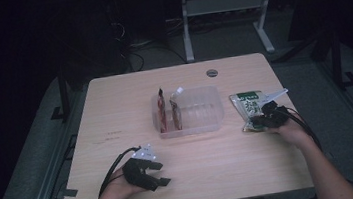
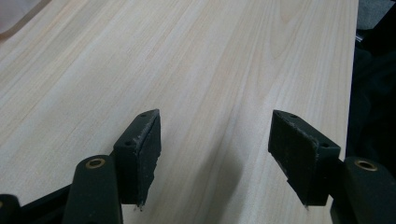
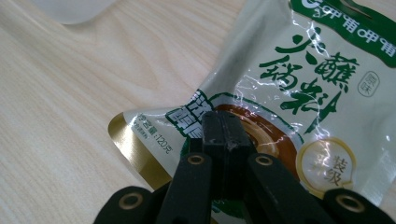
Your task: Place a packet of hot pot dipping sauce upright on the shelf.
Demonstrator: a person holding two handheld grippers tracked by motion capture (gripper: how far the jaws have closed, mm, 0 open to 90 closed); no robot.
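I read this as packing sachets into the clear plastic tray in the middle of the worktop, and I'd say I'm roughly midway. Two reddish-brown sachets already stand on edge in the left part of the tray; its right part is bare. The one in hand is the green-and-white sauce packet, lying at the right of the worktop, just right of the tray. My right gripper is on the packet's near end, and in the right gripper view its fingers are brought fully together over the lower edge of the packet, near the gold seam. From that angle I judge they are pinching the film, though I cannot see the pads meet it. The packet looks to be flat on the wood, so the lift is not yet done. My left gripper rests at the near left of the worktop, well apart from the tray; in the left gripper view its fingers stand wide with nothing between them except bare worktop. Left to do, as I judge it: raise the packet, carry it left over the tray wall, and set it in the bare part beside the two sachets.
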